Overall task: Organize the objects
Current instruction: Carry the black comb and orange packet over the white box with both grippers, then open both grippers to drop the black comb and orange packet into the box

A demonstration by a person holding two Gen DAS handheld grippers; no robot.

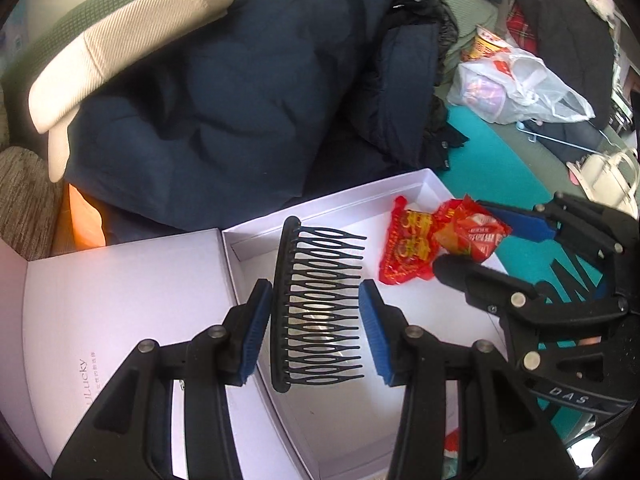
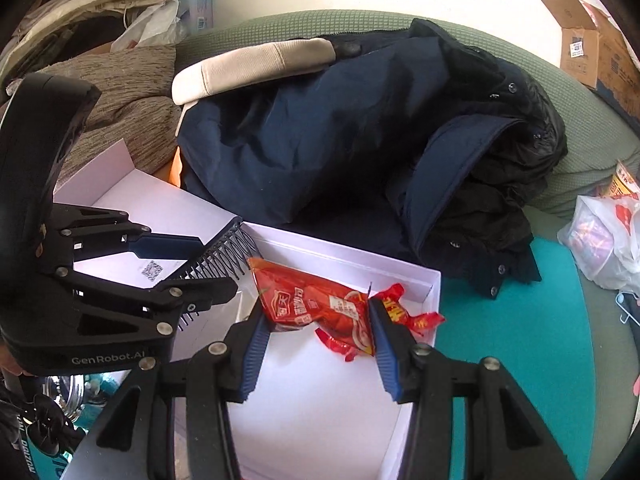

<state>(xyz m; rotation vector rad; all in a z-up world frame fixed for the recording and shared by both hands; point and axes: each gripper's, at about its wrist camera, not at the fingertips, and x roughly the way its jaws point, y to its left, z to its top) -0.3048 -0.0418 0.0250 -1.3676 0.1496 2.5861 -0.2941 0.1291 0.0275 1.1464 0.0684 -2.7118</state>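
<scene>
A black hair comb (image 1: 316, 304) lies in the open white box (image 1: 424, 188), between the fingers of my left gripper (image 1: 316, 330), which is open around it without touching. The comb also shows in the right wrist view (image 2: 224, 260). A red snack packet (image 2: 316, 304) sits between the pads of my right gripper (image 2: 316, 350), whose jaws are wide and not pressing it. A second red packet (image 2: 408, 312) lies just right of it in the box (image 2: 434, 280). Both packets show in the left wrist view (image 1: 408, 248), with the right gripper (image 1: 476, 240) over them.
The box lid (image 1: 120, 300) lies left of the box. A dark navy jacket (image 2: 340, 140) is piled behind the box on a green sofa. A teal mat (image 2: 520, 340) lies under the box. A plastic bag (image 1: 516, 88) and a white handbag (image 1: 608, 176) sit far right.
</scene>
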